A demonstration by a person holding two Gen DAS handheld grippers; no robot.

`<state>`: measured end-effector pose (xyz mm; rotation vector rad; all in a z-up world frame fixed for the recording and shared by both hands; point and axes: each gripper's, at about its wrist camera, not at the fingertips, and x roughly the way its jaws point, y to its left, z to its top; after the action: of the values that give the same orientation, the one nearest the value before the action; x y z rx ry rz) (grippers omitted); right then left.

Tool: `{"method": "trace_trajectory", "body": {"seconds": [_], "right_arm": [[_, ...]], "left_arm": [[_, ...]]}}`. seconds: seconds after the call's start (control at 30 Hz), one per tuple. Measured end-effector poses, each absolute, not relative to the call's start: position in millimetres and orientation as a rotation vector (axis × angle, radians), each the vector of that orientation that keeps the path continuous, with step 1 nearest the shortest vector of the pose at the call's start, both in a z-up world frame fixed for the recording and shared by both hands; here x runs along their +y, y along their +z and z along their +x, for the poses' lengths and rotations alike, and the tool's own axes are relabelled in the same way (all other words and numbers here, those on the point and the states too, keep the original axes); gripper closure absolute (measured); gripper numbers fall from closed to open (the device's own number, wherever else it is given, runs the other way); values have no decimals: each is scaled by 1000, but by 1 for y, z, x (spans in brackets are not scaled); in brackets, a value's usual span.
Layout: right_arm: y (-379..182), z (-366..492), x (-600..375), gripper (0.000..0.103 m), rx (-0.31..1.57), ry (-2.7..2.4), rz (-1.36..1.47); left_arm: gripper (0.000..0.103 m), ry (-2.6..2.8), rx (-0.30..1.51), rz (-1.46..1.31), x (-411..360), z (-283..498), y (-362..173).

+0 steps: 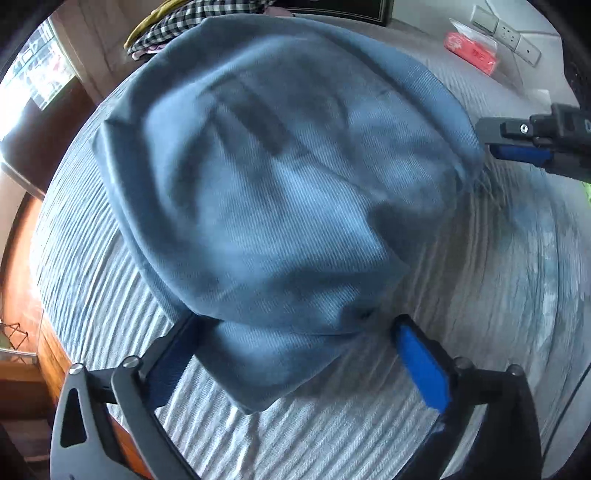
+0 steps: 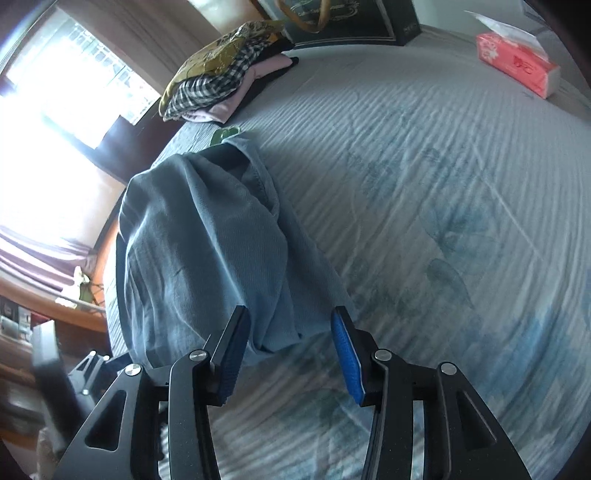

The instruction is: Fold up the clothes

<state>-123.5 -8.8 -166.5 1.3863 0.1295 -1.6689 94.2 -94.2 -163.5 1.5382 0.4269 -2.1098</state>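
A blue-grey denim garment (image 1: 280, 184) lies bunched on the grey ribbed bedspread (image 1: 332, 424). My left gripper (image 1: 291, 350) is open, its blue-padded jaws wide on either side of the garment's near corner, not pinching it. The right gripper shows in the left wrist view (image 1: 517, 144) at the garment's right edge. In the right wrist view the same garment (image 2: 199, 251) is a folded heap, and my right gripper (image 2: 291, 343) is open with the garment's near end lying between its jaws.
A stack of folded clothes (image 2: 221, 81) with a checked shirt on top sits at the far side of the bed. A pink tissue box (image 2: 517, 64) is at the far right. A dark box (image 2: 351, 22) stands behind. The bed's wooden edge (image 1: 44, 354) and a bright window (image 2: 55, 129) are on the left.
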Motion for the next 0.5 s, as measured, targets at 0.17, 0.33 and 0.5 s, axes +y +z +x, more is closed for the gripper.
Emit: {"method": "trace_trajectory", "body": {"seconds": [0.17,0.33,0.5], "right_arm": [[-157,-121,22,58,50,-1690,1394],[-150,-113,40,58,7,-1723,1412],[-146,-98,30,56,-5,-1761,1438]], "left_arm": [[9,-2118,526,1474,-114,104,-127],[9,-2192,416,1322,-155,110,-63],[9,-2234,379,1344,-213,84,-71]]}}
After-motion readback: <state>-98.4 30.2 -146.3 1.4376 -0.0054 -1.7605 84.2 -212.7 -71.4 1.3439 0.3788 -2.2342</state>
